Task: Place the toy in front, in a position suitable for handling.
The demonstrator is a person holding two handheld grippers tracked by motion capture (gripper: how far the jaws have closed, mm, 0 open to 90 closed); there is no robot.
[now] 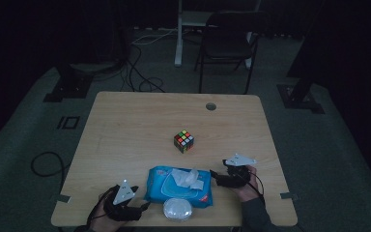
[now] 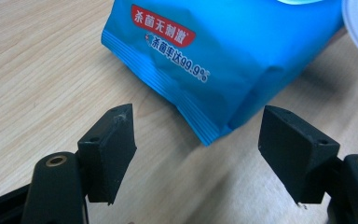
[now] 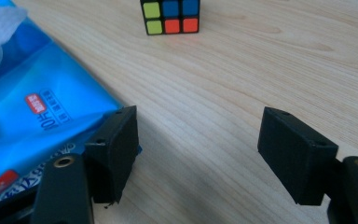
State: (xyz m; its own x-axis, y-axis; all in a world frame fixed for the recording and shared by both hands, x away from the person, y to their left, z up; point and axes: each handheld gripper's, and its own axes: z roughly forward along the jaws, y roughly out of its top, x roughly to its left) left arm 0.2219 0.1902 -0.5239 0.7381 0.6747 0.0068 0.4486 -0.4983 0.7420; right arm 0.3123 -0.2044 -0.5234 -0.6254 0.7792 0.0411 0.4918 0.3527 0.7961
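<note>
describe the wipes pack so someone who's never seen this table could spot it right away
On the wooden table, look at the near edge, between the left gripper and the right gripper. The wipes pack lies flat there, with a white sheet sticking out of its top. It is the only bright blue thing, unlike the white round lid beside it or the colour cube farther back.

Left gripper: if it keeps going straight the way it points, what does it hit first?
Most likely the blue wipes pack: its corner sits just ahead of the open left gripper, roughly between the jaws. Depth is hard to judge, so contact point is approximate.
</note>
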